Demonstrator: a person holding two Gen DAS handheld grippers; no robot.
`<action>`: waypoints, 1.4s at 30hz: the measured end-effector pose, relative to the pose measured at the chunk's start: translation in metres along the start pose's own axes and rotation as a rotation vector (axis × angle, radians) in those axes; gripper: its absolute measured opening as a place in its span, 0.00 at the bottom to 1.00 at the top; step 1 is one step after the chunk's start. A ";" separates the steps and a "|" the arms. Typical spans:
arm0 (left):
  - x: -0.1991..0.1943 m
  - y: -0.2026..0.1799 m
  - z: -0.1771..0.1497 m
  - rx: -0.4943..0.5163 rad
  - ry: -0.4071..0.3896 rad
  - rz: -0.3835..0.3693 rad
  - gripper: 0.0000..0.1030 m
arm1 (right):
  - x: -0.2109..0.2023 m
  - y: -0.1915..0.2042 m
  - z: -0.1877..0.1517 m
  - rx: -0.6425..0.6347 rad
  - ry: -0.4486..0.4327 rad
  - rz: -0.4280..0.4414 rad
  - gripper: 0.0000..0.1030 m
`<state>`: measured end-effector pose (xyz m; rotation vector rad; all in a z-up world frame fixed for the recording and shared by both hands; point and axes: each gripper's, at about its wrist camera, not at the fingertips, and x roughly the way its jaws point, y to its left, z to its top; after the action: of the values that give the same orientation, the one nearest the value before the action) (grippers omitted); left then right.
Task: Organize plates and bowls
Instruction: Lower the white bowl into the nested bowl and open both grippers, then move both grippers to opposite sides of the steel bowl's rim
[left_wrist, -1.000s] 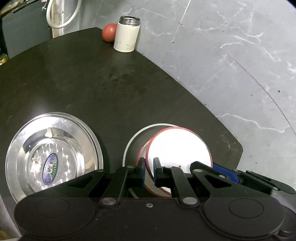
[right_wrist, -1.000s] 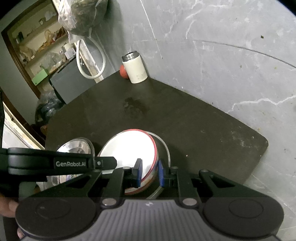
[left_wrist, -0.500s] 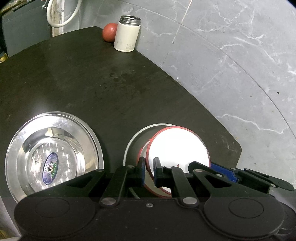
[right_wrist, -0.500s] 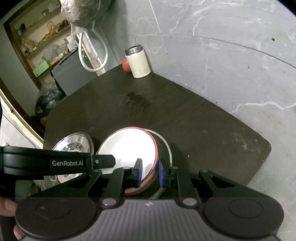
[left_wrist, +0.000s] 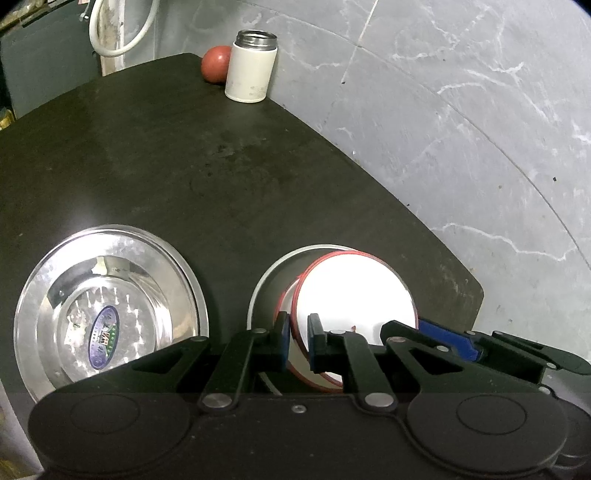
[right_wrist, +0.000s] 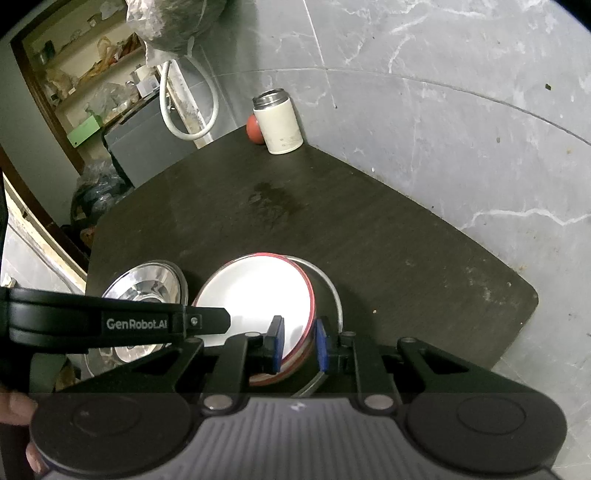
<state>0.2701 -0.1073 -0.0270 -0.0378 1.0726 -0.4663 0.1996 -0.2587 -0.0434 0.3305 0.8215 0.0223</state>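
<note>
A white bowl with a red rim (left_wrist: 354, 295) sits nested in a second red-rimmed bowl, and both rest inside a steel dish (left_wrist: 263, 280) near the table's front. My left gripper (left_wrist: 298, 341) is shut on the bowl's near-left rim, one blue pad on each side. My right gripper (right_wrist: 299, 345) is shut on the same white bowl (right_wrist: 258, 291) at its near-right rim, beside the steel dish's edge (right_wrist: 334, 291). The left wrist view catches one of the right gripper's fingers (left_wrist: 448, 339) beyond the bowl. A stack of steel plates (left_wrist: 110, 306) lies to the left.
A white jar with a steel mouth (left_wrist: 251, 70) and a red ball (left_wrist: 216, 68) stand at the far corner of the dark table (left_wrist: 184, 158). The table's right edge runs close to the bowls, with grey floor beyond. A fingertip (right_wrist: 14, 406) shows at lower left.
</note>
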 end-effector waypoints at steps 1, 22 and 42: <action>-0.001 0.000 0.000 0.002 0.000 0.002 0.10 | 0.000 0.000 0.000 -0.001 0.001 -0.001 0.20; -0.019 0.005 -0.001 -0.028 -0.051 0.026 0.52 | -0.017 -0.003 0.003 -0.030 -0.034 -0.017 0.34; -0.040 0.037 -0.040 -0.313 0.026 0.039 0.97 | -0.022 -0.042 0.023 -0.069 -0.030 -0.061 1.00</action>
<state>0.2337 -0.0506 -0.0220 -0.2873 1.1616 -0.2607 0.1968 -0.3081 -0.0261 0.2401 0.7986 -0.0116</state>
